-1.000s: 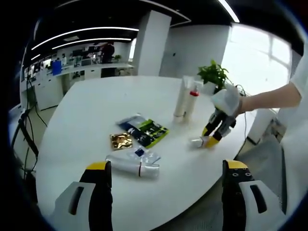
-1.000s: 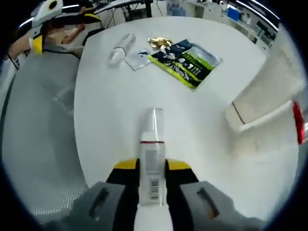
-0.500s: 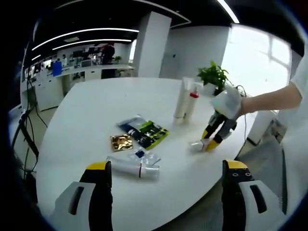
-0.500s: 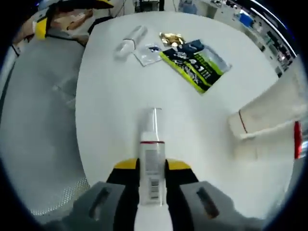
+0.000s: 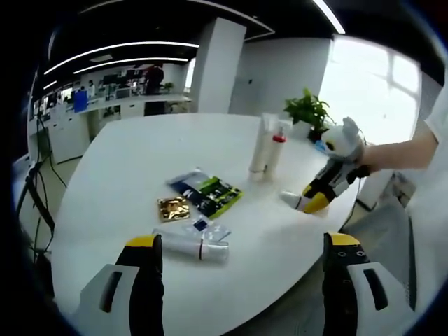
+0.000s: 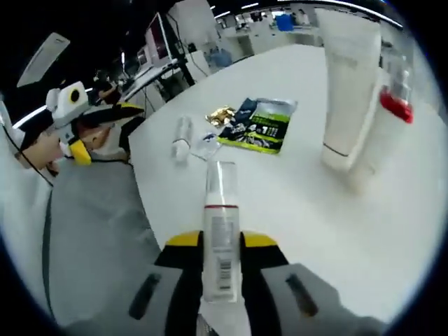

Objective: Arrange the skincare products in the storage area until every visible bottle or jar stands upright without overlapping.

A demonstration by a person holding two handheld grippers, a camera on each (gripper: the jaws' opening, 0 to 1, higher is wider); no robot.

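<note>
Bottle [image 6: 221, 238] pinched between right claw [image 6: 221, 246] jaws, lifted off white table [image 6: 308, 203], base hidden behind claw. Left claw [image 5: 238, 245] spread wide, empty, above another bottle [image 5: 190, 245] lying flat. Tube [image 6: 346, 84] upright beyond.

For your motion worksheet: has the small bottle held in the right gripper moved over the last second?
Yes. In the left gripper view the small bottle, clamped in the right gripper, has lifted off the table, rising toward the standing white tube.
</note>
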